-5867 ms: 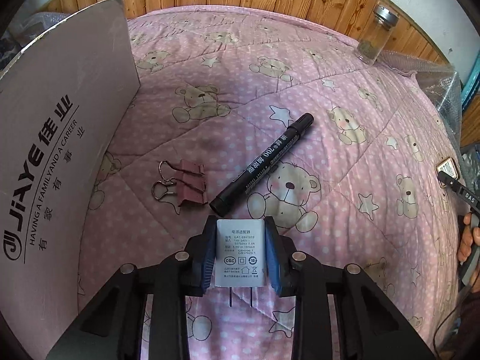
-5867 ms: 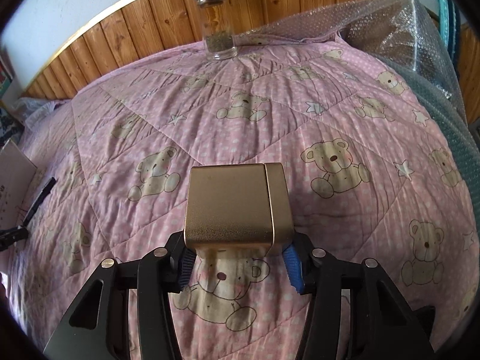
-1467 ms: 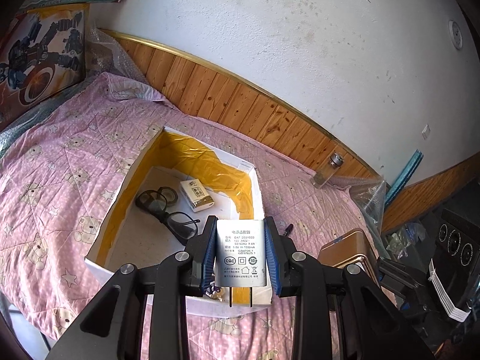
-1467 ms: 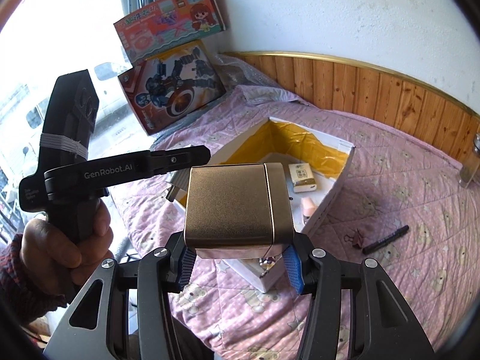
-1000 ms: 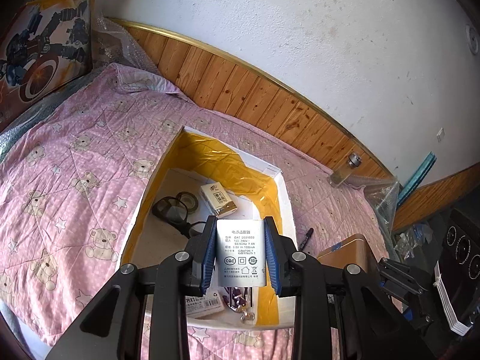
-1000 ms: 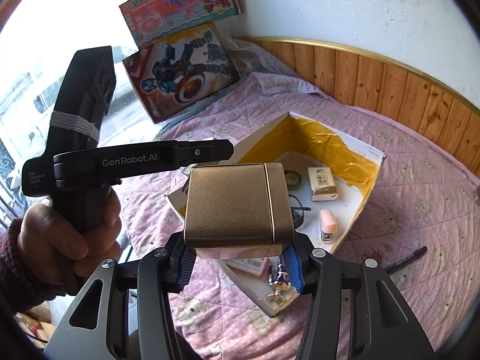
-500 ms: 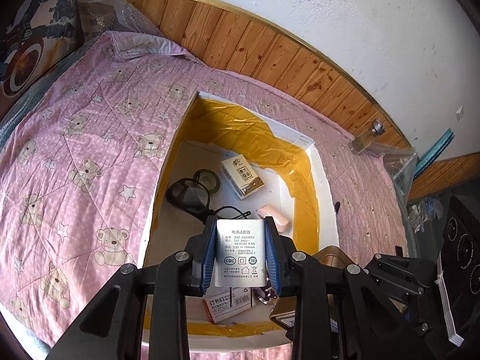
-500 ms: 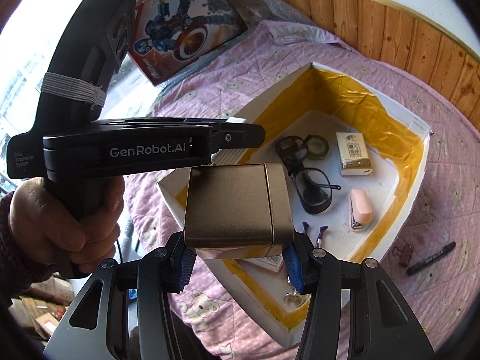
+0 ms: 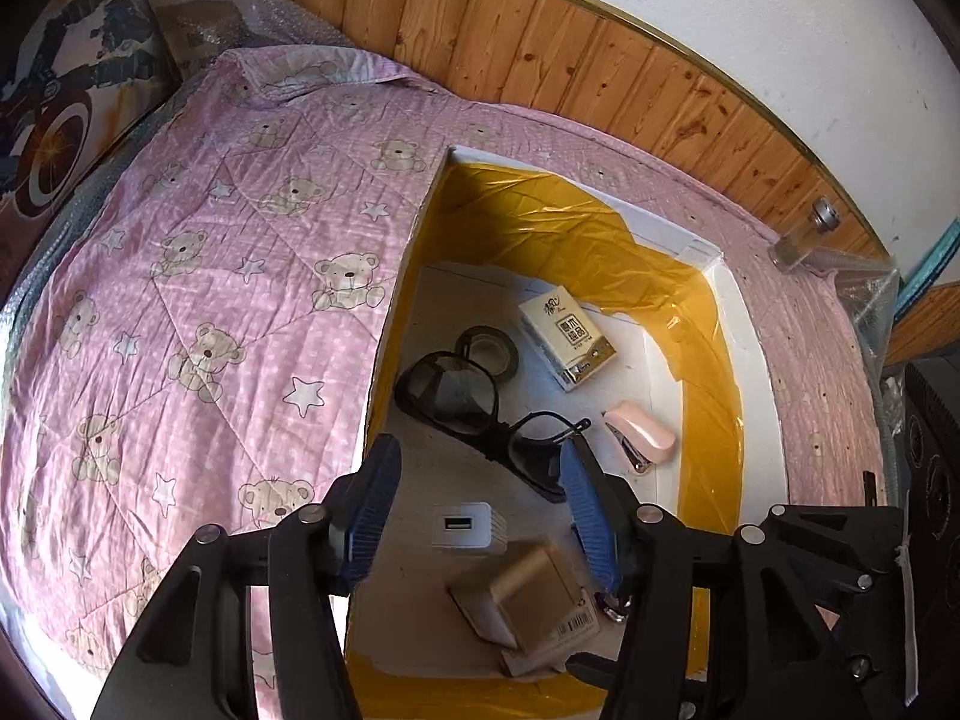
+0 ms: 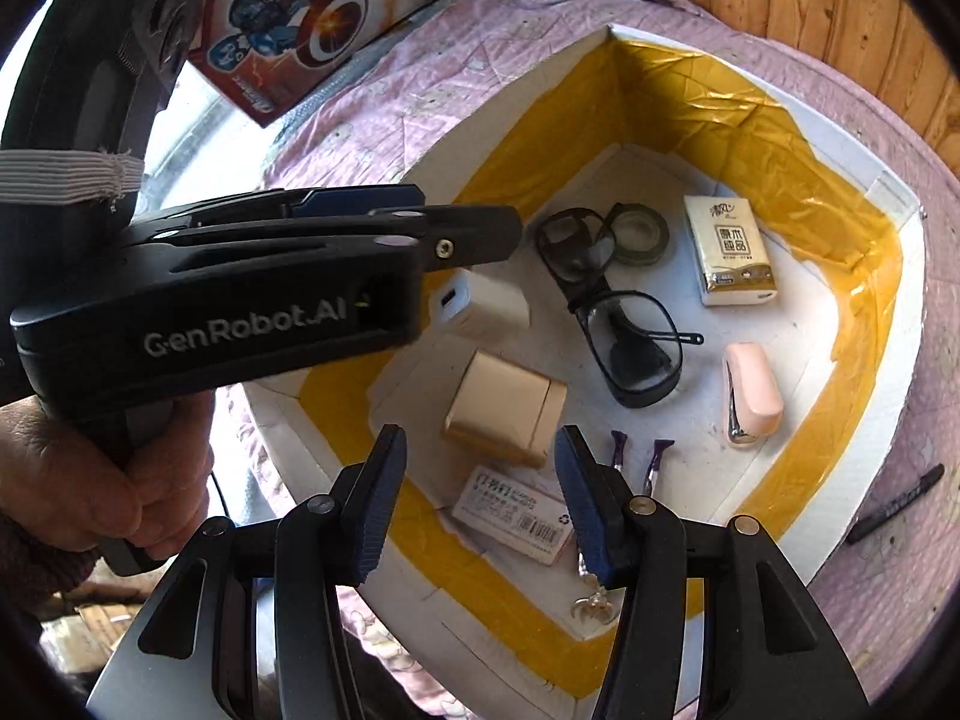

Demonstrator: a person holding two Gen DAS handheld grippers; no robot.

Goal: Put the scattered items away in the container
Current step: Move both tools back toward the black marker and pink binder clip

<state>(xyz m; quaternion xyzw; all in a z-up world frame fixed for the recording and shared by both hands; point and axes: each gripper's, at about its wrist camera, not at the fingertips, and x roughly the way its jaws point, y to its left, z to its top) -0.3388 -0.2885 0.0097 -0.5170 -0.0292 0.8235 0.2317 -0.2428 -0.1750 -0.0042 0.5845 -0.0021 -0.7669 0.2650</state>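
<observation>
A white box point(image 9: 747, 324) point(image 10: 900, 324) lined with yellow tape lies on the pink quilt. Inside it rest a white charger point(image 9: 469, 529) point(image 10: 480, 298) and a gold tin point(image 9: 528, 597) point(image 10: 504, 414). My left gripper point(image 9: 480, 510) hangs open above the charger. My right gripper point(image 10: 480, 498) is open above the gold tin, with nothing between its fingers. The box also holds black glasses point(image 9: 474, 408) point(image 10: 624, 324), a tape roll point(image 10: 639, 234), a tissue pack point(image 9: 567, 336) point(image 10: 729, 252), a pink stapler point(image 9: 639, 441) point(image 10: 750, 390) and a labelled box point(image 10: 519, 516).
A black marker point(image 10: 897, 504) lies on the pink quilt point(image 9: 198, 276) right of the box. A glass jar point(image 9: 804, 234) stands by the wooden wall panel. A toy box point(image 10: 300, 30) leans at the bed's far left. A hand point(image 10: 90, 480) grips the left tool's handle.
Both grippers have opened over the box. The charger and the gold tin have left the fingers and now lie inside the box.
</observation>
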